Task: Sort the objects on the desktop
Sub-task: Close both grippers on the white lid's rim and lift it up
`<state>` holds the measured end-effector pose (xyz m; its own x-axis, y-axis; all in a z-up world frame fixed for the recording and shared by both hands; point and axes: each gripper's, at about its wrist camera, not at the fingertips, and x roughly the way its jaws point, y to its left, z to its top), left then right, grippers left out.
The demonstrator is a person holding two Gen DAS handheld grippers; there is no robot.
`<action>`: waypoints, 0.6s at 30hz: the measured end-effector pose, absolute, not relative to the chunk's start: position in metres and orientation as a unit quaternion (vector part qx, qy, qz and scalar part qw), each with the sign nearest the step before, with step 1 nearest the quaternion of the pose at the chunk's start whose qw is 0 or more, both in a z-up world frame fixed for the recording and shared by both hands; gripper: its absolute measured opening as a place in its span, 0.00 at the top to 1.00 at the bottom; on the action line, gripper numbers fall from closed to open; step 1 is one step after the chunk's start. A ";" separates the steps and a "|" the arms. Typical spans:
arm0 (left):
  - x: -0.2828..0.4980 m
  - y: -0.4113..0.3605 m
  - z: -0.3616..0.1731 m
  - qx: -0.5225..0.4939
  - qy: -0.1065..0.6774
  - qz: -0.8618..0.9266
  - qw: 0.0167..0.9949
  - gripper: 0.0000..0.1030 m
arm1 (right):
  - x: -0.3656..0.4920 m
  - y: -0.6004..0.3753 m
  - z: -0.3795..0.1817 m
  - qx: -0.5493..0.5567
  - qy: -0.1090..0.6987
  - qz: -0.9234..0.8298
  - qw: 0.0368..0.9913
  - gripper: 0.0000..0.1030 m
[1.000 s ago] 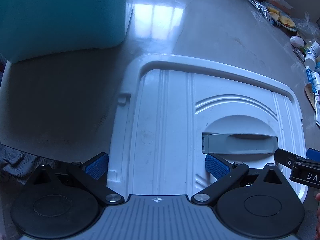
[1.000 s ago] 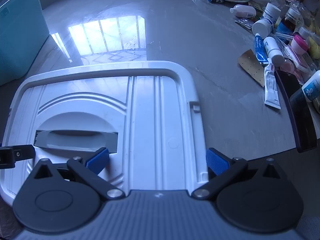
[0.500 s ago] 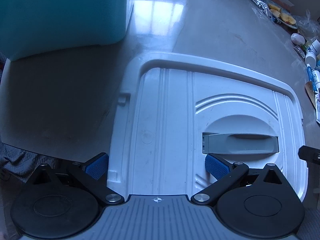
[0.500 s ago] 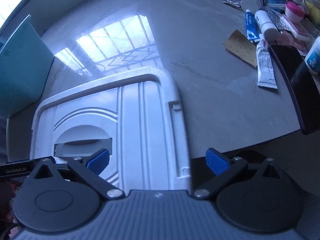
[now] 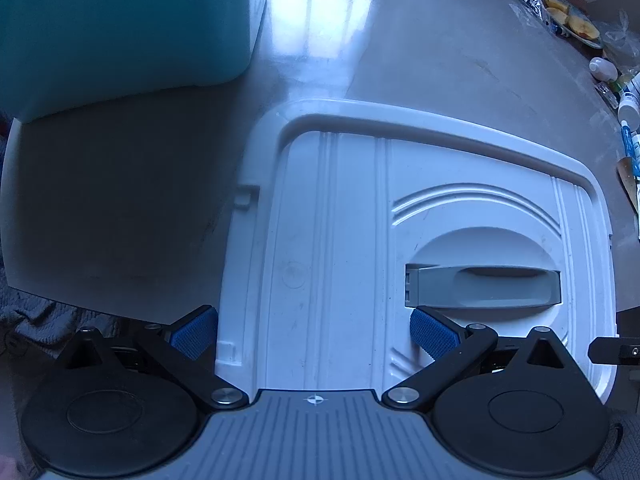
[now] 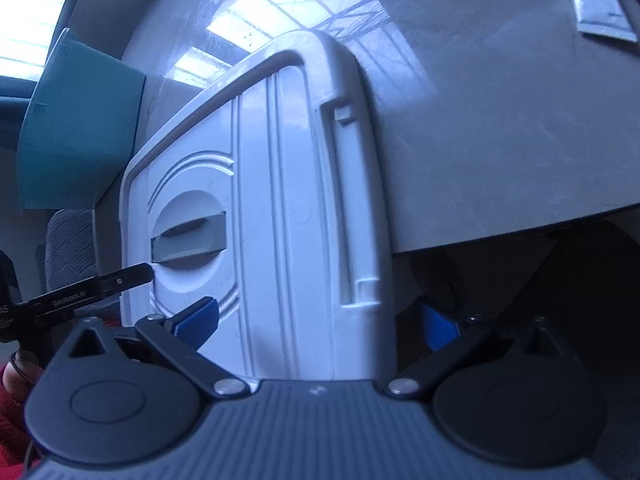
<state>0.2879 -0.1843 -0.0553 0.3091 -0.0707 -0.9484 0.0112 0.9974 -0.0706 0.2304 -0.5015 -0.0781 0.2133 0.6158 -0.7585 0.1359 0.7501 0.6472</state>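
Left wrist view shows the left gripper (image 5: 314,334) wide open over a big white lid (image 5: 344,240) on the table (image 5: 460,52). Its gray handle (image 5: 482,286) sits near the right pad. The right gripper (image 6: 316,324) is wide open too, around the lid's edge. A teal bin (image 5: 120,20) stands behind.

Lighting: dim, blue-cast daylight; bright window glare on the glossy tabletop (image 5: 320,20), blown-out panes upper left in right wrist view; deep shadow beneath tabletop edge; strong fisheye bending at edges; focus fairly sharp
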 end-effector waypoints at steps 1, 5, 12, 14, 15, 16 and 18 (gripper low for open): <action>0.290 -0.186 -0.056 -0.026 0.588 -0.024 0.808 0.00 | 0.232 -0.498 -0.080 0.321 0.603 0.181 0.708 0.00; 0.295 -0.189 -0.057 -0.029 0.590 -0.022 0.807 0.00 | 0.241 -0.484 -0.087 0.328 0.601 0.200 0.701 0.00; 0.300 -0.186 -0.049 -0.030 0.588 -0.025 0.808 0.00 | 0.249 -0.469 -0.097 0.311 0.613 0.203 0.698 0.13; 0.294 -0.183 -0.051 -0.031 0.587 -0.026 0.808 0.00 | 0.251 -0.466 -0.097 0.310 0.614 0.204 0.697 0.13; 0.293 -0.183 -0.051 -0.031 0.587 -0.026 0.809 0.00 | 0.252 -0.465 -0.098 0.310 0.616 0.203 0.696 0.13; 0.294 -0.184 -0.052 -0.030 0.586 -0.026 0.810 0.00 | 0.253 -0.464 -0.098 0.309 0.618 0.202 0.694 0.13; 0.293 -0.183 -0.051 -0.031 0.583 -0.026 0.811 0.00 | 0.253 -0.462 -0.097 0.309 0.619 0.202 0.693 0.14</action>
<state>0.2929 -0.1829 -0.0511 0.3177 -0.0790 -0.9449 0.0068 0.9967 -0.0811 0.2532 -0.4623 -0.0972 0.1517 0.6620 -0.7340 0.1022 0.7281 0.6778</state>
